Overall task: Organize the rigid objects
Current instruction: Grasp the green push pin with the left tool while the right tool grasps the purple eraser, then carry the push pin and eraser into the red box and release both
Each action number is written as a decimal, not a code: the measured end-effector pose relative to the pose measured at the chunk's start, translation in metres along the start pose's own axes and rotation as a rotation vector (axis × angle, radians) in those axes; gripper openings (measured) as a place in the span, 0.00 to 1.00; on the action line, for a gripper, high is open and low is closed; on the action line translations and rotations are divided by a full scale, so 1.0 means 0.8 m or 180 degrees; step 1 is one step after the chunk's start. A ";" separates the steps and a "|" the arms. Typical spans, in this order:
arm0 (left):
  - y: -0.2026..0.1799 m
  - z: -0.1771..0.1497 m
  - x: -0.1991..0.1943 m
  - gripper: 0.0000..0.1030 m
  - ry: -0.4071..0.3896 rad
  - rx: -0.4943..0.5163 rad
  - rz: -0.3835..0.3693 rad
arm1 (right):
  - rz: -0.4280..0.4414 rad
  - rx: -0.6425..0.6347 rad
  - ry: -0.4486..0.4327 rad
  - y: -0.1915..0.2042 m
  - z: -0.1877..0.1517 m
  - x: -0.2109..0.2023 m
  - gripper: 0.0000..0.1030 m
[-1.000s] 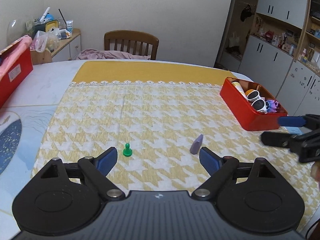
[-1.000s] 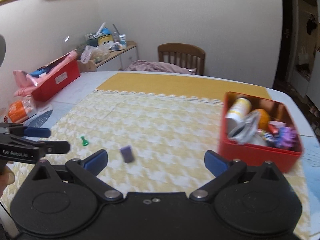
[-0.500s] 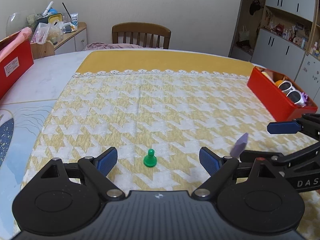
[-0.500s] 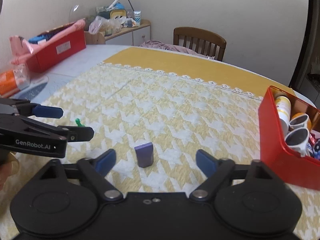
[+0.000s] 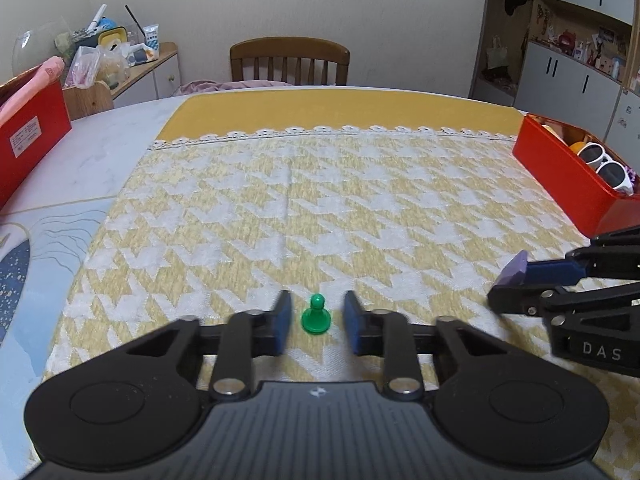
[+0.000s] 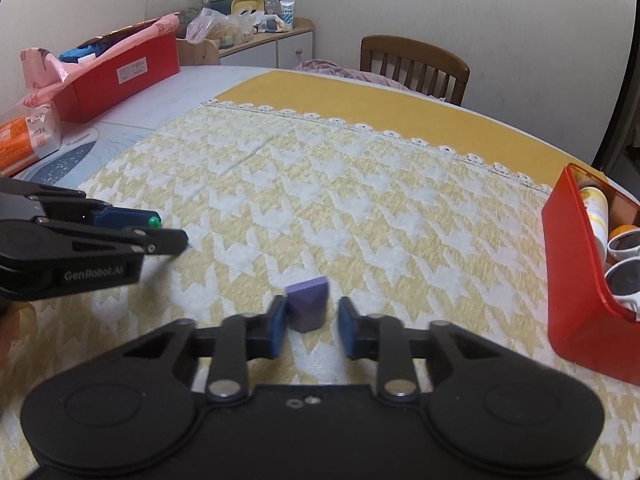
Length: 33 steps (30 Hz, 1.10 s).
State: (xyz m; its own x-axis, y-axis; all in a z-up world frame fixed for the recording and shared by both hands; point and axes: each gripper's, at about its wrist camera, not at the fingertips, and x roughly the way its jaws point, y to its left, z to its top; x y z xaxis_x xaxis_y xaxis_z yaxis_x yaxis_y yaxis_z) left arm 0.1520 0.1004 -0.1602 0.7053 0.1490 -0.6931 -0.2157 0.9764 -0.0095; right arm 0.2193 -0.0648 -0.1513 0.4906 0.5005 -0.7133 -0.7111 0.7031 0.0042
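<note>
The pawn (image 5: 316,317) stands well left of the bin (image 5: 560,178), with the block (image 6: 307,306) between them. Both tools have swung in from wide. The left tool (image 5: 317,314) flanks the pawn with slim gaps, though blur may hide contact. The right tool (image 6: 312,320) is closing on the block, one pad short, so lifts look imminent. The right view shows only the pawn's head.

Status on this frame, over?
Left hand-held gripper closing around pawn, pads not yet touching. Right hand-held gripper closing around purple block, not yet gripped. Nothing in the way to red bin.
</note>
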 end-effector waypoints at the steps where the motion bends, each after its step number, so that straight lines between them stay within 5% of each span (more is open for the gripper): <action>1: 0.000 0.001 0.000 0.15 0.0006 0.0002 0.0017 | -0.0001 0.0001 0.0000 0.000 0.000 0.000 0.19; 15: -0.022 0.026 -0.034 0.14 0.0041 -0.0114 -0.0044 | 0.0109 0.0150 -0.0057 -0.019 0.008 -0.041 0.19; 33: -0.144 0.103 -0.102 0.14 -0.0141 0.0121 -0.0487 | -0.0026 0.0443 -0.0329 -0.111 0.011 -0.168 0.19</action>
State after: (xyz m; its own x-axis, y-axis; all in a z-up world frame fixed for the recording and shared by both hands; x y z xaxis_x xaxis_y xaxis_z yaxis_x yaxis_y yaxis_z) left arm 0.1749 -0.0111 -0.0436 0.7573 0.0040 -0.6531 -0.0783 0.9933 -0.0847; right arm 0.2212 -0.1899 -0.0497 0.5502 0.5388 -0.6380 -0.6339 0.7668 0.1008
